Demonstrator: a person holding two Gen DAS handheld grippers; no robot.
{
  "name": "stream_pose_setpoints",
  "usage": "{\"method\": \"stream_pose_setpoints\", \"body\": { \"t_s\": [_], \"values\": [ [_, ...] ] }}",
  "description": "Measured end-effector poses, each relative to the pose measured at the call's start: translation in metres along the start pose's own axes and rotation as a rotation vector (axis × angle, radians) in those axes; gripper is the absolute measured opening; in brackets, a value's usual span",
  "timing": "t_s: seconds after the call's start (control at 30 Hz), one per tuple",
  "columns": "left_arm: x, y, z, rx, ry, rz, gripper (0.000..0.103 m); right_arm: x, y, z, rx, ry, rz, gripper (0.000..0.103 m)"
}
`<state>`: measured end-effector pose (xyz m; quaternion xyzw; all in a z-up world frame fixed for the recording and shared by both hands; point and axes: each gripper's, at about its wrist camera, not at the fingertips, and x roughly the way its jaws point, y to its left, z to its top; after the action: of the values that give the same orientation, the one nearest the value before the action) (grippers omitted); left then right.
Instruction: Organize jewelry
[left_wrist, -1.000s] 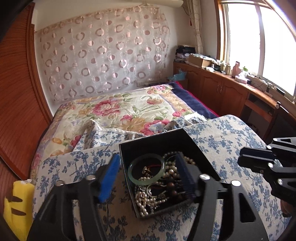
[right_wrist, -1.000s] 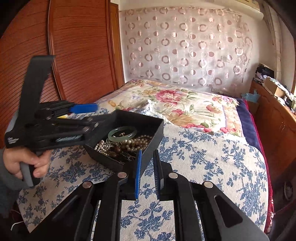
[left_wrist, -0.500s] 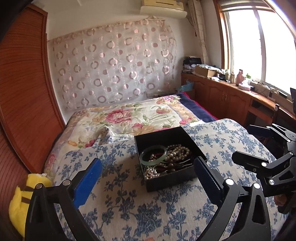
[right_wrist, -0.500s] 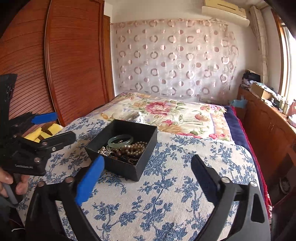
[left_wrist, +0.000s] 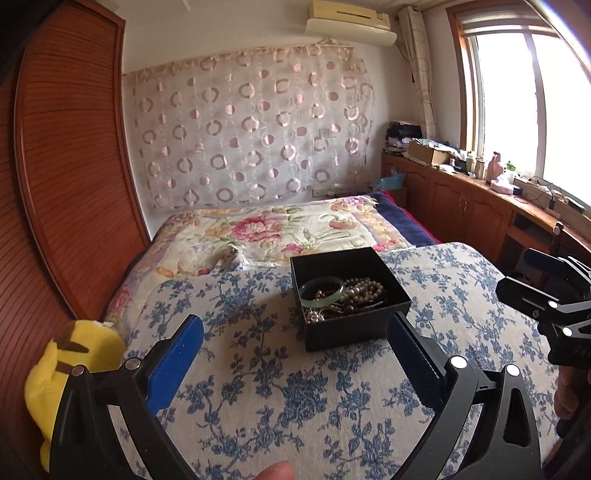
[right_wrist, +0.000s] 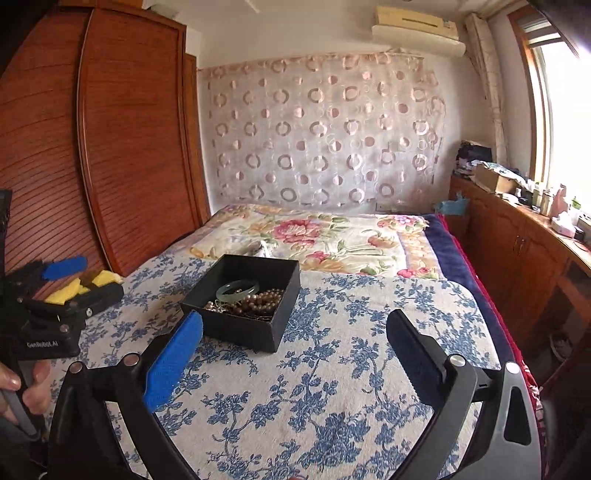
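Sitting ahead of both wide-apart claws, left claw (left_wrist: 295, 354), right claw (right_wrist: 295, 343): black jewelry box (left_wrist: 349, 295), untouched.

Open black box (left_wrist: 349, 295) on floral blanket, holding green bangle (left_wrist: 322, 291), pearl strands (left_wrist: 364, 288).

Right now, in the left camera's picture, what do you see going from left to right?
Yellow plush toy → black jewelry box → right gripper at the edge, all over the blue-flowered bedspread.
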<state>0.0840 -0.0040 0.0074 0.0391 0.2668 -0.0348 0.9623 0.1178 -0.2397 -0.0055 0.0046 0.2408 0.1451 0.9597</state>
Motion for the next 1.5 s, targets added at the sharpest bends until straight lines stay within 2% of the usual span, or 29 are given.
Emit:
{"method": "stream_pose_setpoints", "body": {
  "t_s": [0.23, 1.5],
  "values": [
    [-0.008, 0.000, -0.009, -0.022, -0.006, -0.011, 0.096, -0.009, 0.000, -0.006, 0.011, -0.019, -0.032, 0.100],
    [-0.012, -0.003, -0.010, -0.038, -0.005, -0.030, 0.096, -0.006, 0.000, -0.011, 0.026, -0.021, -0.030, 0.100]
  ]
}}
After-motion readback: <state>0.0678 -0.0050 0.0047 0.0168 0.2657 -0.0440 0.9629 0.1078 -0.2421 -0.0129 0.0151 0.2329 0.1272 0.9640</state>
